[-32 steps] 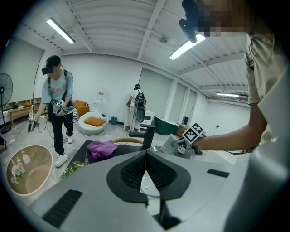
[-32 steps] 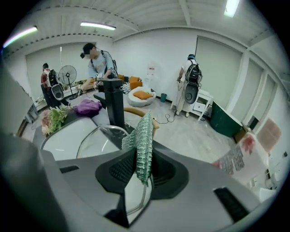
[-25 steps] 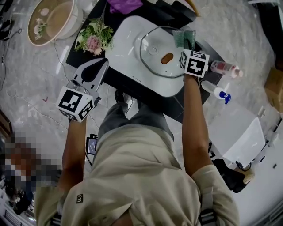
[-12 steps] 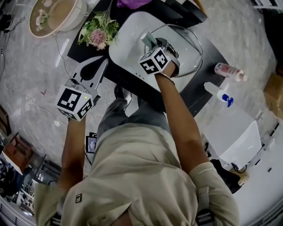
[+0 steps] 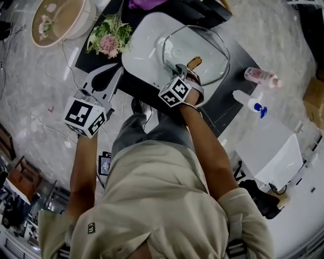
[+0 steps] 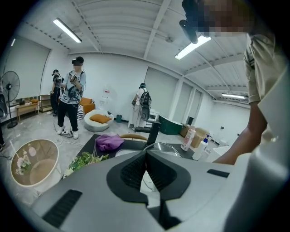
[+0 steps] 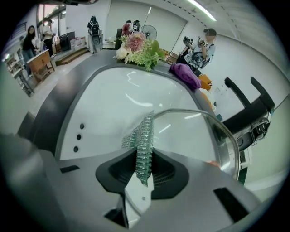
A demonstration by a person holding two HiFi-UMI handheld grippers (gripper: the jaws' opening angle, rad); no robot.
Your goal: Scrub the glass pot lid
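The glass pot lid (image 5: 210, 48) lies on the white basin (image 5: 144, 50), its brown knob (image 5: 194, 62) showing. My right gripper (image 5: 174, 71) is at the lid's near left rim, shut on a green scrub pad (image 5: 169, 65). In the right gripper view the scrub pad (image 7: 142, 138) sticks out between the jaws of my right gripper (image 7: 144, 156), over the lid (image 7: 204, 136) at its edge; I cannot tell whether it touches. My left gripper (image 5: 114, 76) hangs left of the basin, off the counter, shut and holding nothing. From the left gripper (image 6: 146, 156) view the lid (image 6: 165, 147) lies ahead.
Flowers (image 5: 111, 38) and a purple cloth (image 5: 144, 4) lie on the black counter (image 5: 223, 109) beside the basin. A pink bottle (image 5: 260, 77) and a pump bottle (image 5: 248, 103) lie at the right. A round bowl (image 5: 58, 20) sits on the floor at the left. People stand in the room (image 6: 72, 97).
My right gripper swept with the scrub pad from the lid's right rim to its left side, then drew back to the near left rim. The knob shows again. The left gripper stayed put.
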